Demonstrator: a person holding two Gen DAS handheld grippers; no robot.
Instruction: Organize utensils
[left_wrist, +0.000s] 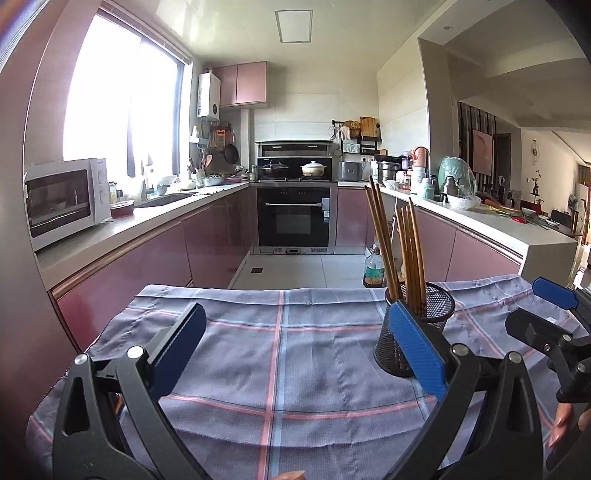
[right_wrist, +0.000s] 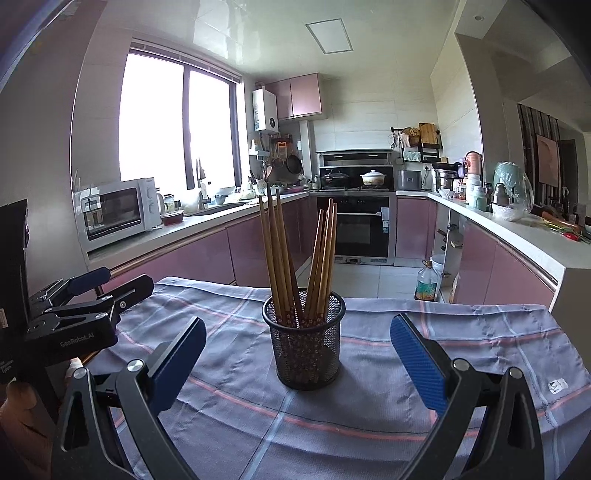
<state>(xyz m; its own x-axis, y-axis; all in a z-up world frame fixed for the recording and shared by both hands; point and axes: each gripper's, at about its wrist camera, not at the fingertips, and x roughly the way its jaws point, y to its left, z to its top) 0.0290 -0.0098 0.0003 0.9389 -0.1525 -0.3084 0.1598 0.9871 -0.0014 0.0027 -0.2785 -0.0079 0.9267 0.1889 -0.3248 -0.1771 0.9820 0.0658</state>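
- Daylight floods in through the window (right_wrist: 177, 122) on my left, blown out to white.
- Everything bows towards my views' dark, vignetted corners.
- The holder (right_wrist: 304, 339) casts only a soft shadow.

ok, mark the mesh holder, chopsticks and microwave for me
mesh holder (right_wrist: 306, 354): right wrist view, front of mesh wall.
chopsticks (right_wrist: 275, 251): right wrist view, shaft in left bundle.
microwave (left_wrist: 59, 201): left wrist view, door glass.
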